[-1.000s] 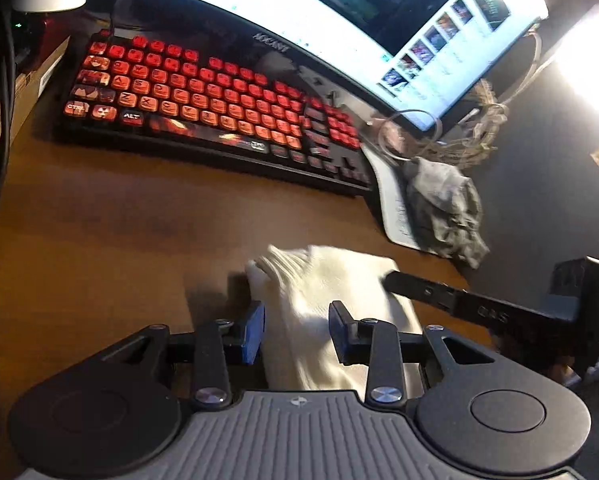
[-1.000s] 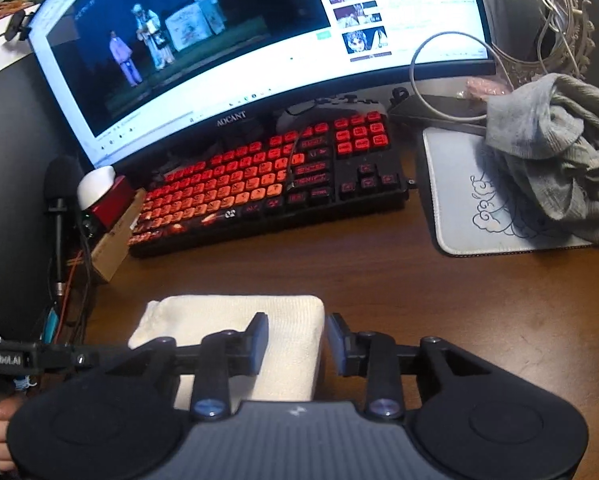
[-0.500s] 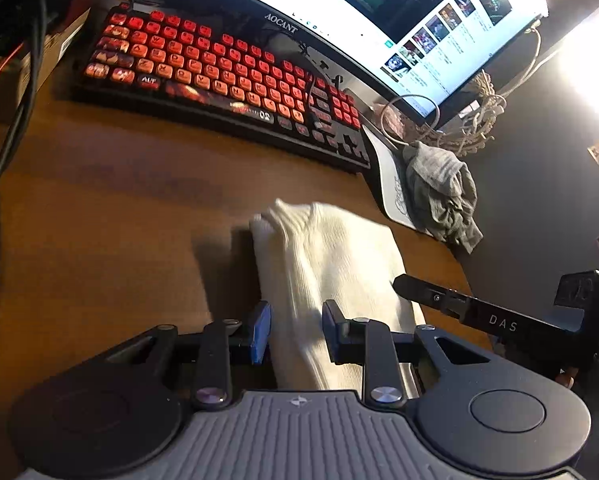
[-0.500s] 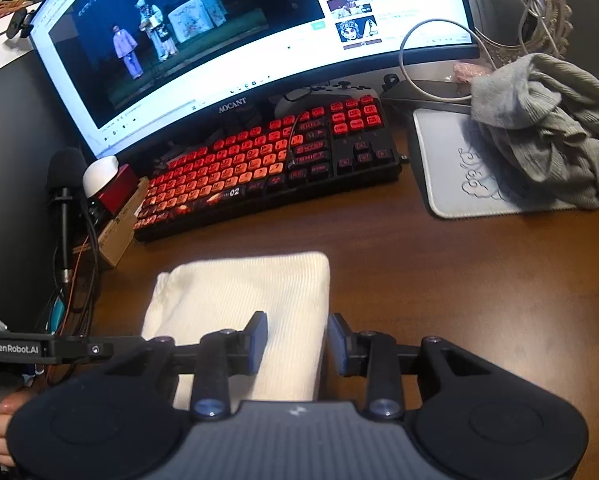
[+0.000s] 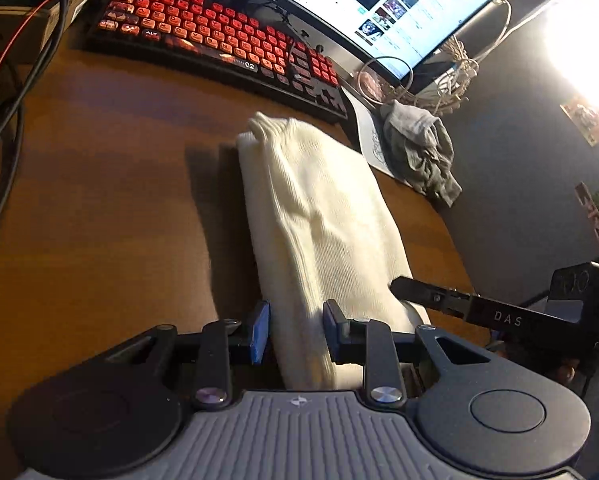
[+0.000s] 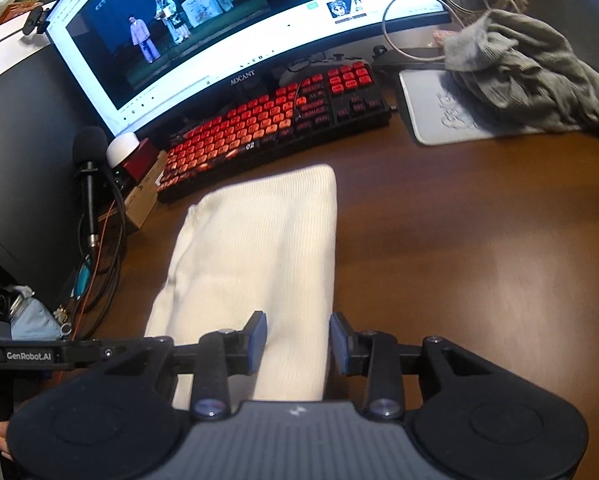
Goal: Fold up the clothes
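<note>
A cream ribbed knit garment (image 5: 323, 216) lies folded in a long strip on the brown desk (image 5: 99, 208); it also shows in the right wrist view (image 6: 255, 256). My left gripper (image 5: 297, 334) is open, its blue pads either side of the strip's near left end, above it. My right gripper (image 6: 297, 338) is open over the strip's near right end, with the cloth between its pads. The right gripper's finger (image 5: 459, 306) shows in the left wrist view. A crumpled grey garment (image 6: 531, 76) lies on the mouse pad; it also shows in the left wrist view (image 5: 423, 152).
A red-lit keyboard (image 6: 275, 128) and a curved monitor (image 6: 227, 20) stand behind the cloth. A grey mouse pad (image 6: 439, 112) lies at the right. A microphone (image 6: 89, 160), a box and cables (image 5: 7, 92) crowd the left edge. A tangle of cord (image 5: 455, 68) sits near the monitor.
Both grippers have pulled back toward me and risen, so more of the cream strip shows ahead of them. The jaws stay open. The cloth has not visibly moved.
</note>
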Demonstrator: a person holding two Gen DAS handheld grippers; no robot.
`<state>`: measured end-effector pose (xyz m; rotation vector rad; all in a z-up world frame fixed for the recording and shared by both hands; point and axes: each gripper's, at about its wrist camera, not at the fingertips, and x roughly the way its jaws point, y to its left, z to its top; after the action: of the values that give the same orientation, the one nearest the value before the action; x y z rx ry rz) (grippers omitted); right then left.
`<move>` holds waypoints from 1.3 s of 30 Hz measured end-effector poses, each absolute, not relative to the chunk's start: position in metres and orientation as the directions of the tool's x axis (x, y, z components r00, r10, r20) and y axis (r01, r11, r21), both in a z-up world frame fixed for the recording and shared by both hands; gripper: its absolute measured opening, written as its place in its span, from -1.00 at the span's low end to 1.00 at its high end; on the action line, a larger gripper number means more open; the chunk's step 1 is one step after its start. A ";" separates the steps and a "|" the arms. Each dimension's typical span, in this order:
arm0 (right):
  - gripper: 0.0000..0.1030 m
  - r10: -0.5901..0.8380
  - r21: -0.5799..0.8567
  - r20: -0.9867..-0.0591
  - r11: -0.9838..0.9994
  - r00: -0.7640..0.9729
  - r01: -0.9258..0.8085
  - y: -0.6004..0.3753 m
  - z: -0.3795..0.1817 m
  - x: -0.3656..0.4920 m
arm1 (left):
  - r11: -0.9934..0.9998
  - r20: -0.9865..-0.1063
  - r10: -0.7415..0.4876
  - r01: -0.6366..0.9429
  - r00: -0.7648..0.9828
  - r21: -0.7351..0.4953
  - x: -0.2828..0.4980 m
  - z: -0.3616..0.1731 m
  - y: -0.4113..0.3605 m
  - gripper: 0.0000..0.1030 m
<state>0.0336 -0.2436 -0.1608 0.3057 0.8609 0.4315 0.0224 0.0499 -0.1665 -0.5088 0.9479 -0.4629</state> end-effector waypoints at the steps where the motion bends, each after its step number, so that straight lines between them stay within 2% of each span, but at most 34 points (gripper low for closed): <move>1: -0.32 0.487 0.435 -0.660 0.869 0.572 -0.237 -0.245 -0.162 0.028 | 0.787 -0.638 -0.582 0.150 0.505 -0.599 0.018 -0.167 0.050 -0.47; 10: -0.31 0.534 0.514 -0.639 0.832 0.554 -0.210 -0.259 -0.167 -0.007 | 0.769 -0.625 -0.603 0.153 0.496 -0.621 -0.009 -0.169 0.051 -0.46; 13: -0.17 0.543 0.537 -0.641 0.822 0.542 -0.188 -0.264 -0.169 -0.011 | 0.765 -0.625 -0.607 0.145 0.491 -0.628 -0.012 -0.169 0.053 -0.41; 15: -0.16 0.557 0.557 -0.637 0.811 0.534 -0.182 -0.268 -0.170 -0.014 | 0.760 -0.624 -0.614 0.150 0.483 -0.633 -0.016 -0.169 0.053 -0.33; 17: 0.00 0.566 0.571 -0.634 0.802 0.527 -0.175 -0.272 -0.172 -0.017 | 0.752 -0.625 -0.625 0.148 0.467 -0.642 -0.018 -0.172 0.052 -0.25; 19: 0.01 0.578 0.587 -0.629 0.791 0.519 -0.169 -0.274 -0.174 -0.019 | 0.742 -0.620 -0.634 0.138 0.463 -0.656 -0.020 -0.176 0.052 -0.26; 21: 0.00 0.595 0.606 -0.617 0.777 0.514 -0.172 -0.275 -0.177 -0.022 | 0.735 -0.615 -0.637 0.126 0.465 -0.666 -0.020 -0.177 0.052 -0.42; 22: -0.13 0.600 0.608 -0.615 0.774 0.512 -0.177 -0.274 -0.177 -0.023 | 0.736 -0.615 -0.636 0.125 0.466 -0.665 -0.019 -0.177 0.050 -0.44; 23: -0.36 0.602 0.608 -0.612 0.773 0.513 -0.183 -0.273 -0.178 -0.023 | 0.739 -0.617 -0.633 0.127 0.468 -0.661 -0.017 -0.176 0.048 -0.46; 24: -0.40 0.608 0.608 -0.606 0.770 0.513 -0.193 -0.271 -0.177 -0.021 | 0.742 -0.619 -0.629 0.129 0.470 -0.658 -0.015 -0.175 0.046 -0.47; 29: -0.45 0.523 0.488 -0.629 0.842 0.575 -0.232 -0.256 -0.164 -0.004 | 0.749 -0.625 -0.617 0.114 0.478 -0.652 0.003 -0.172 0.038 -0.48; 32: -0.39 0.506 0.447 -0.636 0.857 0.583 -0.256 -0.254 -0.161 0.002 | 0.747 -0.621 -0.614 0.107 0.487 -0.656 -0.002 -0.172 0.041 -0.48; 34: -0.36 0.495 0.426 -0.626 0.865 0.602 -0.267 -0.256 -0.160 -0.006 | 0.773 -0.618 -0.589 0.138 0.521 -0.620 -0.015 -0.166 0.041 -0.48; 36: -0.32 0.469 0.382 -0.615 0.880 0.634 -0.281 -0.259 -0.160 -0.020 | 0.830 -0.622 -0.530 0.202 0.577 -0.520 -0.034 -0.156 0.036 -0.46; 39: -0.31 0.444 0.312 -0.592 0.896 0.673 -0.316 -0.262 -0.161 -0.043 | 0.906 -0.620 -0.424 0.300 0.660 -0.300 -0.062 -0.145 0.018 -0.17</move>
<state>-0.0432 -0.2619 -0.1611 0.1892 0.7146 0.4307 -0.0621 0.0181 -0.1448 -0.1779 0.7442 -0.4119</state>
